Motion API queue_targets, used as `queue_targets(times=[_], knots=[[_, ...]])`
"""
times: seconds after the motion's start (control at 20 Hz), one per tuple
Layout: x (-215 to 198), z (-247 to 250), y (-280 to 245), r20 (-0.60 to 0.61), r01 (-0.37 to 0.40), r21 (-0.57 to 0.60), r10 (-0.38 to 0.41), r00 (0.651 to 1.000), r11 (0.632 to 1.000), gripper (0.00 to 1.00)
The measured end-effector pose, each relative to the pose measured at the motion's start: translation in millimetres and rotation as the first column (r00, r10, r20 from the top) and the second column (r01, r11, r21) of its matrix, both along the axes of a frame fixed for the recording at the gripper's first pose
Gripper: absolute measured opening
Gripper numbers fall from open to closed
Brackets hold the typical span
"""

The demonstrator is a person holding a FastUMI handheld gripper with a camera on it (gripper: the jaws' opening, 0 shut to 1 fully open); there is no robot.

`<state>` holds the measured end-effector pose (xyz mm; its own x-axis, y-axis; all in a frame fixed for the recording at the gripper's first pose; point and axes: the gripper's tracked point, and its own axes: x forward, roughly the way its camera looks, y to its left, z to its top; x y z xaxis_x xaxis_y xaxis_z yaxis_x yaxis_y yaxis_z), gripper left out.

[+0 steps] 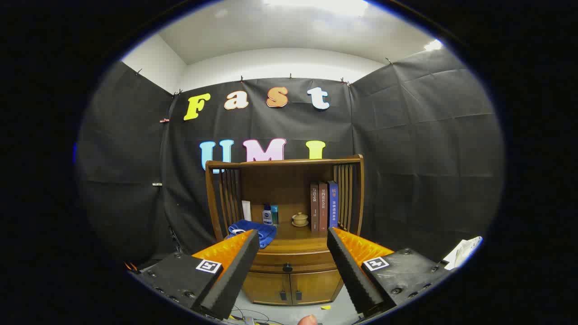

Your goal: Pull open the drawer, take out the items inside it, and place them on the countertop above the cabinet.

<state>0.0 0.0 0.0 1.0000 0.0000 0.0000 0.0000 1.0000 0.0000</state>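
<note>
The gripper hangs well back from the wooden cabinet, jaws spread wide with nothing between them — just open air and the cabinet front showing through the gap. The drawer sits straight ahead beyond the jaws, fully closed, its dark round knob centred on it. Whatever's inside can't be seen. Under it are two small doors. The desk surface above the drawer carries a blue towel just past the left jaw tip, a couple of small bottles, a little lidded cup and three upright books — those nearer the right jaw.
</note>
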Motion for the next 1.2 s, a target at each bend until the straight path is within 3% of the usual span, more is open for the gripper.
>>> queue_targets(times=[0.95,1.2], knots=[[2,-4,-6,0.017,0.011,-0.007,-0.011,1.0,1.0,0.98],[33,-36,-3,0.055,-0.004,0.03,0.002,0.999,1.0,0.98]])
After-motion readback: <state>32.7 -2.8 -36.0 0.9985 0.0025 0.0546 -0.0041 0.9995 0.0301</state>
